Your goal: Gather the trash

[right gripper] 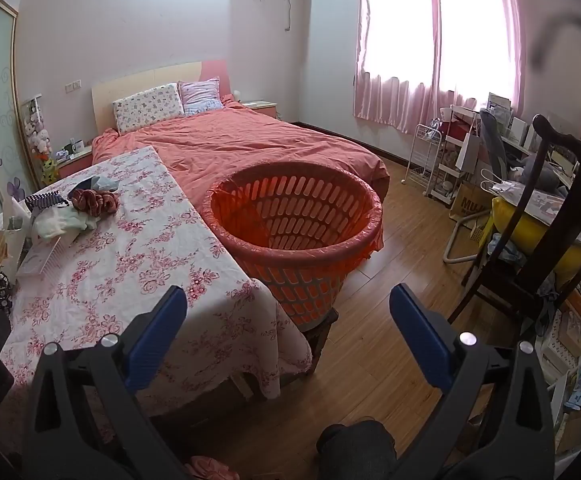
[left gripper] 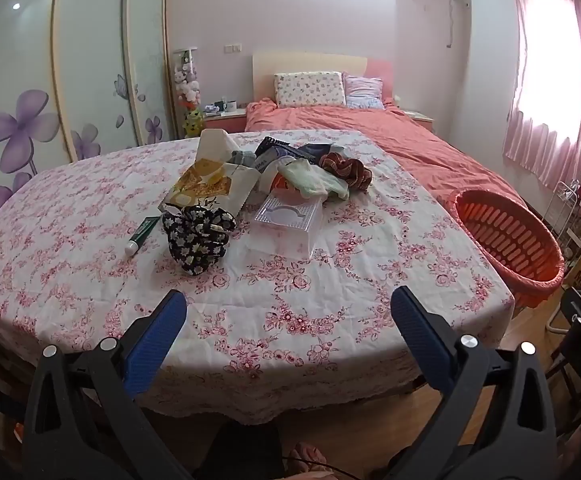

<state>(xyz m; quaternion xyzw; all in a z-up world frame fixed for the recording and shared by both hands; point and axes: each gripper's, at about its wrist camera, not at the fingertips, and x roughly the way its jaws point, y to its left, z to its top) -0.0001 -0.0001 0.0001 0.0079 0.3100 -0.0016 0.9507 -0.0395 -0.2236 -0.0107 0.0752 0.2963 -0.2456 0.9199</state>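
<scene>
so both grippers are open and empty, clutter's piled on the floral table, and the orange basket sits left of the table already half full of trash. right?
One thing is off: the orange basket is empty; the right wrist view looks straight into it and shows only its liner. It also stands at the floral table's right edge, not left. Left gripper and right gripper are open and empty, as you said.

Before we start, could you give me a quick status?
Left gripper and right gripper open, empty. Trash pile untouched on table. Orange basket empty. Nothing in the way.
</scene>
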